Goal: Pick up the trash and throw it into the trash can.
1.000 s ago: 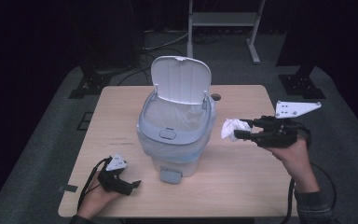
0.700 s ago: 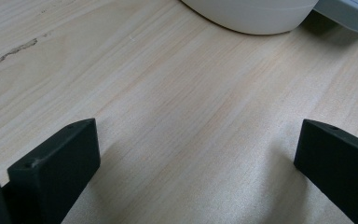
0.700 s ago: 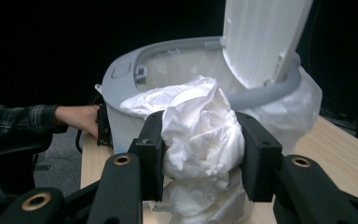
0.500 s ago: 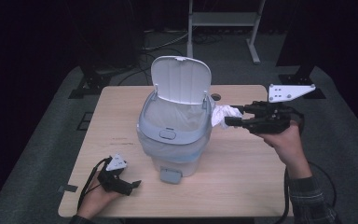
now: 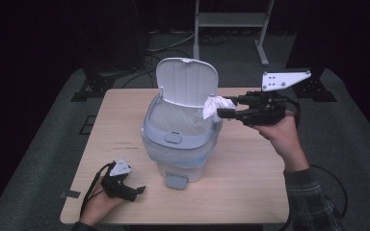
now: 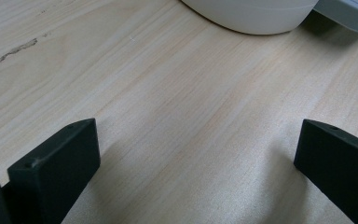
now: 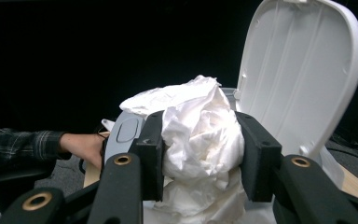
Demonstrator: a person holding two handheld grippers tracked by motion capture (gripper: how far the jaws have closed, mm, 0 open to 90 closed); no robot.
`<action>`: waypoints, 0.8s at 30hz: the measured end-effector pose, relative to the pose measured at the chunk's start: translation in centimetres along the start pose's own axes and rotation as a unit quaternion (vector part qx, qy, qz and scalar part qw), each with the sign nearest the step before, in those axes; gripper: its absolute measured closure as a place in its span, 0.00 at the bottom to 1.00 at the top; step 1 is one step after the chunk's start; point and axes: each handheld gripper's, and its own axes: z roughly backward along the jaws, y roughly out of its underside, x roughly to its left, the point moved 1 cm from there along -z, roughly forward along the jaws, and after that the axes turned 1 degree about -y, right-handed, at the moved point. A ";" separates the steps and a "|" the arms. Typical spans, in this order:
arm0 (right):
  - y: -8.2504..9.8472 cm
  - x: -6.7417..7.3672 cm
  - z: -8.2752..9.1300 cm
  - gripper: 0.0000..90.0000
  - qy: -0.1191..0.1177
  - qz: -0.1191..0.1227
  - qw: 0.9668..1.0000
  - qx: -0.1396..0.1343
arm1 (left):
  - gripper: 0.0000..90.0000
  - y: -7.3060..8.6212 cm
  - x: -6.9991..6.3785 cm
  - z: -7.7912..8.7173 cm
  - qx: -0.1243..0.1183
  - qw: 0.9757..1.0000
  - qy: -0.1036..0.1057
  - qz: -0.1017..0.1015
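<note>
High view is showing a crumpled white paper wad (image 5: 215,106) hanging at the right rim of the open bin (image 5: 180,144), at about two o'clock from the bin's middle. The right hand-held gripper (image 5: 221,107) is clamping the wad between its black jaws, above the worktop (image 5: 250,178). The bin's lid (image 5: 185,82) is standing upright behind. At seven o'clock, near the worktop's front edge, the left hand-held gripper (image 5: 137,191) is resting with its jaws spread apart, gripping nothing.
</note>
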 end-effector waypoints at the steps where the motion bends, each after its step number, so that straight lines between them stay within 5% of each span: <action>1: -0.2 -0.1 -0.2 0.64 0.000 0.002 1.000 -0.001 | 0.00 0.0 0.0 0.0 0.000 1.000 0.000 0.000; 24: -3.0 -1.0 -5.1 0.63 -0.011 0.000 1.000 -0.007 | 0.00 0.0 0.0 0.0 0.000 1.000 0.000 0.000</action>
